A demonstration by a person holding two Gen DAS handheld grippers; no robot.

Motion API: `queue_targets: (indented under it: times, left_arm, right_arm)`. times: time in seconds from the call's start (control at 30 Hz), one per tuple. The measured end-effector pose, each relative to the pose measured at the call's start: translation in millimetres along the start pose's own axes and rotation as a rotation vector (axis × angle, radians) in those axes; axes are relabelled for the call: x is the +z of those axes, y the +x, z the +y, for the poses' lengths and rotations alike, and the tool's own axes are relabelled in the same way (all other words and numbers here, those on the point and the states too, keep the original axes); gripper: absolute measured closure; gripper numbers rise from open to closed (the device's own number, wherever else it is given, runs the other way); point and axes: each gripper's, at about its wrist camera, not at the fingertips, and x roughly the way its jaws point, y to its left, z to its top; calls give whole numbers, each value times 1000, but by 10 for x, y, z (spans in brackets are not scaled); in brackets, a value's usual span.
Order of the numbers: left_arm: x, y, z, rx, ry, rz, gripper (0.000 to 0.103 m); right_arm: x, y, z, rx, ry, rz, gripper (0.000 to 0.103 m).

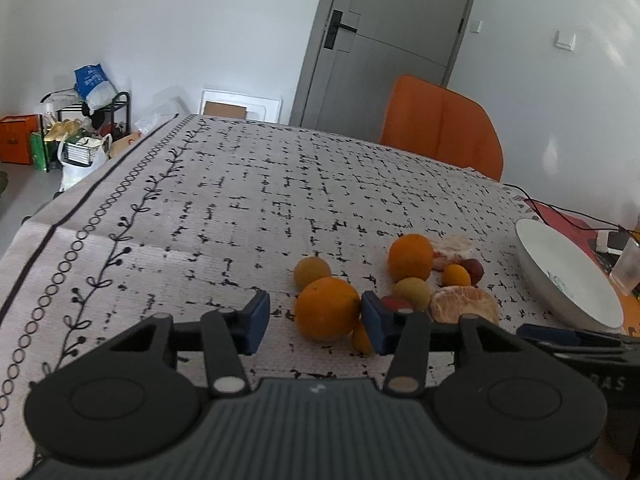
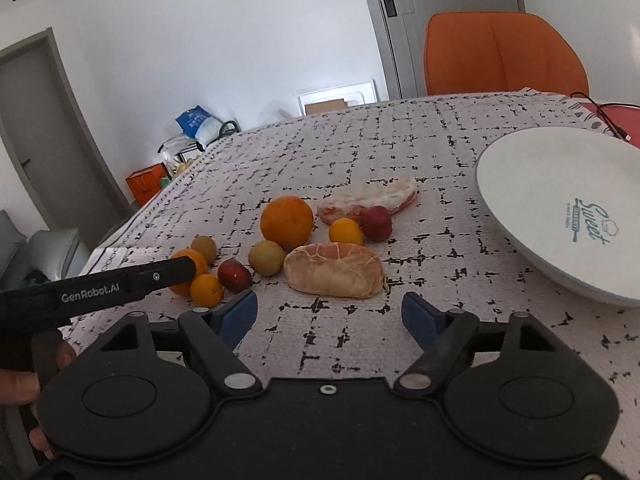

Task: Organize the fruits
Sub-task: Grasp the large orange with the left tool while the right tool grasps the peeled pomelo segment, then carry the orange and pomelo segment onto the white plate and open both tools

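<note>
Several fruits lie on the patterned tablecloth. My left gripper (image 1: 314, 322) is open, its blue pads either side of a large orange (image 1: 327, 308); a small orange (image 1: 362, 338) lies by its right pad. Behind are a brownish fruit (image 1: 312, 272), a second large orange (image 1: 411, 257), a peeled citrus piece (image 1: 464, 304) and a red fruit (image 1: 474, 270). My right gripper (image 2: 330, 316) is open and empty, just short of the peeled citrus piece (image 2: 334, 276). A white plate (image 2: 560, 208) sits to the right.
An orange chair (image 1: 442, 128) stands at the table's far side. Cables and a glass (image 1: 628, 268) lie past the plate at the right edge. The left gripper's arm (image 2: 100, 290) crosses the right wrist view's left side. Bags and boxes sit on the floor.
</note>
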Motion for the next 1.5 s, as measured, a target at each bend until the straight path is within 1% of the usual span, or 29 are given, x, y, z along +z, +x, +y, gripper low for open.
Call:
queue_targets:
  times: [0.13,0.33,0.47,0.5,0.6,0.73,0.77,0.8,0.83,0.87,0.9,0.93,0.97,1.0,1.2,1.4,1.5]
  left_arm:
    - [6,45,13,0,-11,-6,54]
    - [21,58,73,-13,-17,1,53]
    - [2,30,120,-16,-27,2,53]
    - [-7,26,133,-16,-29,1,53]
    - [-17,18,179,-33,-45,5,53]
    - [-11,31,199,-47,-53,5,54]
    - [-10,38,200,-52,-55,4,55]
    - [-9,43,202,-59,-58,4,56]
    - [-4,47,208,-73,-63,5,62]
    - [-1,48,214,-90,-68,7,68]
    - [0,44,211,-97,-67,8,68]
    - [1,39,200,-90,-60,7,69]
    - [3,33,189,-83,-54,6,69]
    - [4,28,182,-80,-52,6,69]
    - [-22,-62,138,-81,-42,4,70]
    - [-15,-171,70,-69,-24,-13,70]
    - [25,-221,2,-80,-11,-24,70]
  right_arm:
    - [38,101,13,-21,-14,-1,24]
    - [103,211,52,-15,-34,3,23]
    - [130,286,126,-17,-72,18,17]
    - [136,307,149,-17,-84,22,14]
    - [140,365,219,-36,-126,25,11]
    - [139,429,298,-74,-178,26,11]
    - [136,443,308,-89,-190,26,12]
    - [129,452,320,-109,-200,23,15]
    - [124,452,326,-126,-207,17,17]
    - [124,454,329,-138,-212,12,23]
    - [122,452,332,-149,-219,4,28]
    - [125,444,320,-154,-219,-1,31]
    - [128,437,310,-160,-216,-6,37]
    - [134,427,299,-161,-215,-9,41]
    - [125,362,256,-151,-210,-13,43]
    - [114,211,191,-147,-178,-46,43]
    - [123,106,175,-139,-168,-69,43]
